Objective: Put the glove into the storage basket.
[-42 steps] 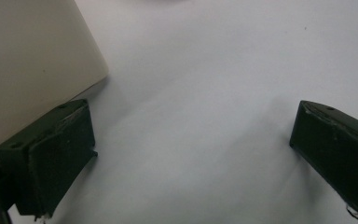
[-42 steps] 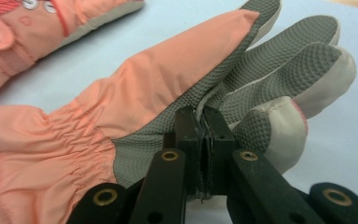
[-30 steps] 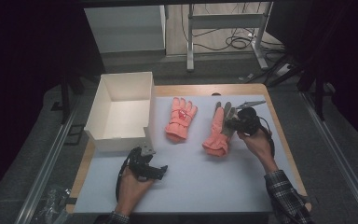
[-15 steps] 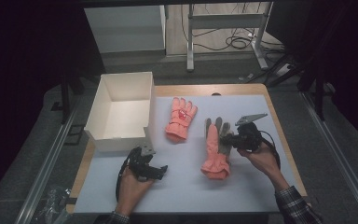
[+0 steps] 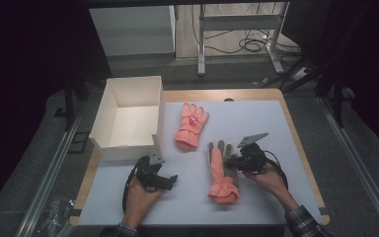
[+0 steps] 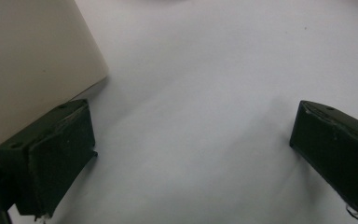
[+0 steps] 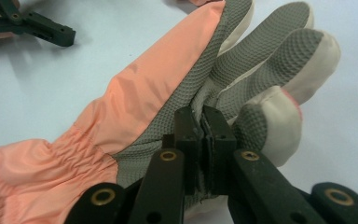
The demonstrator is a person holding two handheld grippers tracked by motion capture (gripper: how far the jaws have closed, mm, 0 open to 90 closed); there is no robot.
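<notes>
Right gripper [image 7: 200, 122] clamped on near glove's [image 5: 220, 173] grey palm, left gripper [image 5: 159, 174] wide open, holding nothing.

The near glove [image 5: 221, 174], salmon-orange with a grey textured palm and pale fingertips, lies folded lengthwise on the white table cover, its gathered cuff towards the person and its fingers pointing away, while its mate [image 5: 191, 126] lies flat, back up, just beyond it.
</notes>
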